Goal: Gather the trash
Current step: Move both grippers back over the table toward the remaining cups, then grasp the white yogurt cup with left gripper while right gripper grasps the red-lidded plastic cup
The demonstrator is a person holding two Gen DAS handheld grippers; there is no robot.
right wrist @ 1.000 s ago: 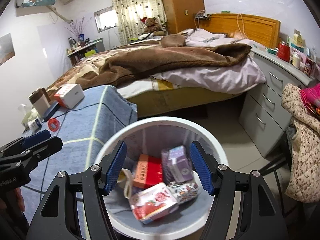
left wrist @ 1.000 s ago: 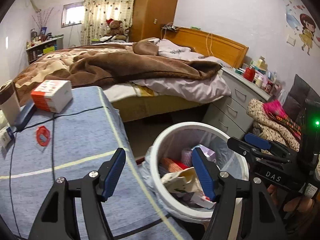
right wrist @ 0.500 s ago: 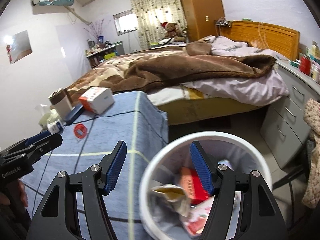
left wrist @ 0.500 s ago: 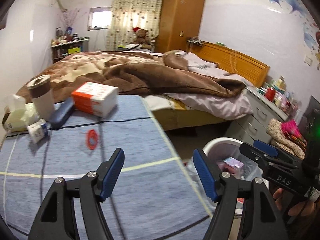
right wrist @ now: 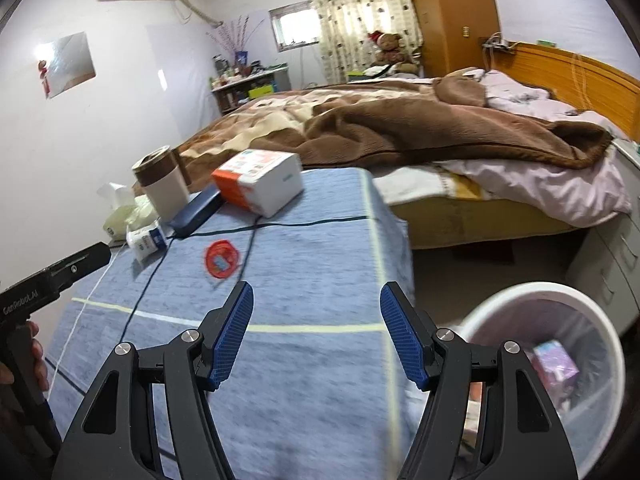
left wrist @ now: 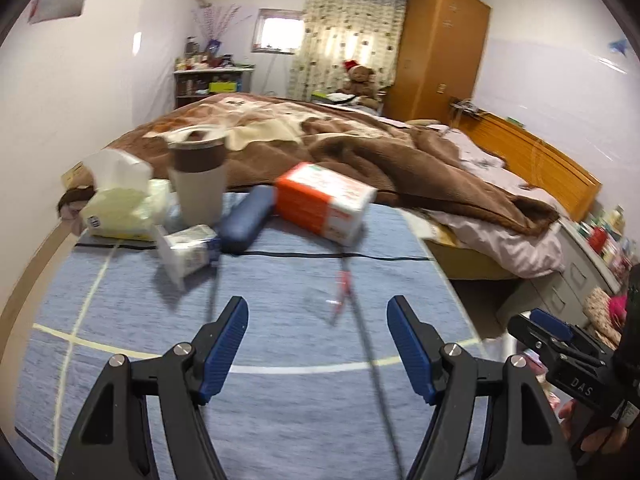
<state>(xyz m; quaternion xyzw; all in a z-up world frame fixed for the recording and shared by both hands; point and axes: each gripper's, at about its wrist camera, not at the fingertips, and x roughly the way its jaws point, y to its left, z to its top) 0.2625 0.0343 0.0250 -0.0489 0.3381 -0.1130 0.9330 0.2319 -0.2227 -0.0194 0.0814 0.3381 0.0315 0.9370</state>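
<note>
Both grippers are open and empty above a table with a blue cloth [left wrist: 280, 280]. My left gripper [left wrist: 316, 336] faces the clutter at the far end: an orange-and-white box [left wrist: 324, 200], a small white carton [left wrist: 188, 248], a cup with a brown band [left wrist: 198, 176], a dark blue case [left wrist: 244, 220], a tissue pack [left wrist: 120, 204]. A red ring [right wrist: 221, 259] lies ahead of my right gripper [right wrist: 316, 332]. The white lined trash bin [right wrist: 548, 344] stands on the floor at the right and holds a purple packet [right wrist: 554, 362].
A black cable [right wrist: 256, 232] runs across the cloth. A bed with a brown blanket [right wrist: 420, 128] lies behind the table. Grey drawers [left wrist: 576, 268] stand at the right. The left gripper's body [right wrist: 48, 276] shows at the left of the right wrist view.
Both grippers have swung left, away from the bin and over the table. The bin has left the left wrist view and slid to the lower right of the right wrist view.
</note>
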